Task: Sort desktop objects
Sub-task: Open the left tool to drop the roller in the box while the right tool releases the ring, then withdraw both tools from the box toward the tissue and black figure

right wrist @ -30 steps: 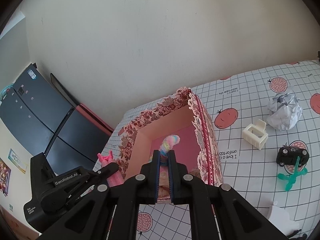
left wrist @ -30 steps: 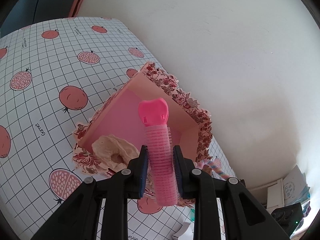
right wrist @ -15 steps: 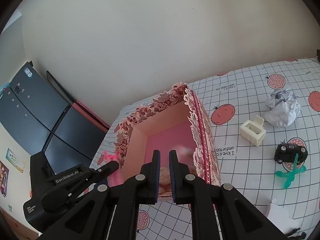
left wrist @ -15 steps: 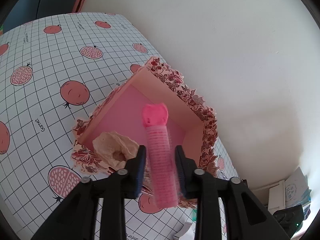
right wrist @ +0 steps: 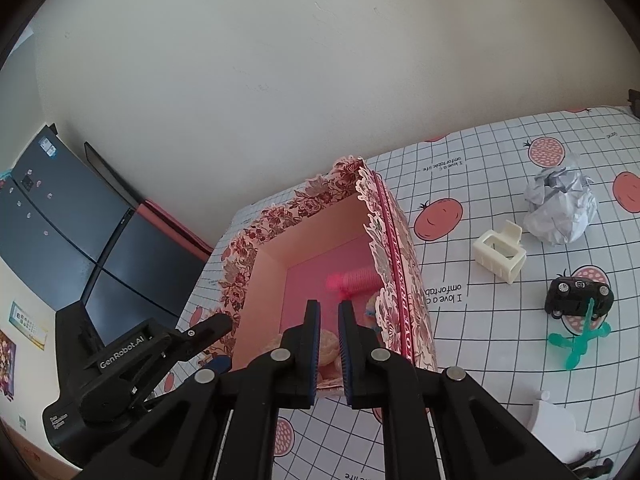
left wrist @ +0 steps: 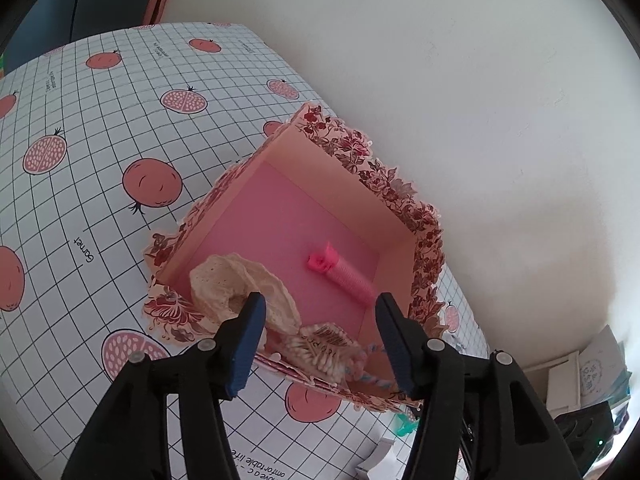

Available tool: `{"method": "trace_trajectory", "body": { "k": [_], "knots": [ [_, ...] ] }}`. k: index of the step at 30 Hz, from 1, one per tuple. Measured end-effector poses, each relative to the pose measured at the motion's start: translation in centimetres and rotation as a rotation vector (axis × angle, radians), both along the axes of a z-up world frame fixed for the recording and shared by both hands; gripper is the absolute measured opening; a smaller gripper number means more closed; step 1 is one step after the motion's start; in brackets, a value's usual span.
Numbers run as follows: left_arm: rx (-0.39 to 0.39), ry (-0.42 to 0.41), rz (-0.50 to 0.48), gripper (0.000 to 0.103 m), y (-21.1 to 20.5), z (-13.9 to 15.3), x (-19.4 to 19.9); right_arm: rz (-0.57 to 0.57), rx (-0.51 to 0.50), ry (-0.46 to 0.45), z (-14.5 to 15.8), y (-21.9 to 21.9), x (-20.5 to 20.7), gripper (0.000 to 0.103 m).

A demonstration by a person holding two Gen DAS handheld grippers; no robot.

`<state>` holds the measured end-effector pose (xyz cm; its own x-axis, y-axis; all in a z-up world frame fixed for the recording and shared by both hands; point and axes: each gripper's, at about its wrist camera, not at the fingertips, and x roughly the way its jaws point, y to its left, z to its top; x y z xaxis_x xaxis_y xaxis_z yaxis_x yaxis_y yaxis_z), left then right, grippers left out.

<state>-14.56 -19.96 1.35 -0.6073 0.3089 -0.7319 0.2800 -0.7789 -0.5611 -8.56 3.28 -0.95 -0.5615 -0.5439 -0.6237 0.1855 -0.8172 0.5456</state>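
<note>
A floral pink box [left wrist: 400,200] [right wrist: 396,240] stands open on the gridded tablecloth. A pink hair roller [left wrist: 344,276] [right wrist: 356,280] lies on its pink floor. A cream lace scrunchie [left wrist: 240,284] and a pastel twisted piece [left wrist: 368,376] lie at the box's near side. My left gripper [left wrist: 320,316] is open and empty above the box's near rim; its body also shows in the right wrist view [right wrist: 152,344]. My right gripper [right wrist: 328,312] hovers over the box with jaws slightly apart and nothing between them.
On the cloth right of the box lie a cream claw clip [right wrist: 500,256], a crumpled paper ball [right wrist: 560,212], a black toy car [right wrist: 580,296], a green plastic piece [right wrist: 580,344] and a white object [right wrist: 556,424]. The wall is close behind the box.
My left gripper opened and the pink roller dropped into the box. My right gripper let go of the pastel twisted piece, which now lies in the box.
</note>
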Motion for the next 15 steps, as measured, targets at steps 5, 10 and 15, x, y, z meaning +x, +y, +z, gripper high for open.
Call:
{"method": "trace_trajectory", "body": {
  "k": [5,10,15],
  "knots": [
    [-0.006,-0.003,-0.005,0.066,0.03,-0.04,-0.08,-0.004,0.005,-0.012,-0.15,0.03,-0.08,0.014],
    [-0.02,0.0,-0.008,0.07,0.19,0.13,0.01,-0.003,0.004,-0.016,-0.15,0.05,-0.14,0.032],
    [-0.028,0.0,-0.011,0.071,0.22,0.27,0.1,0.004,0.006,-0.016,-0.07,-0.11,-0.13,0.038]
  ]
}}
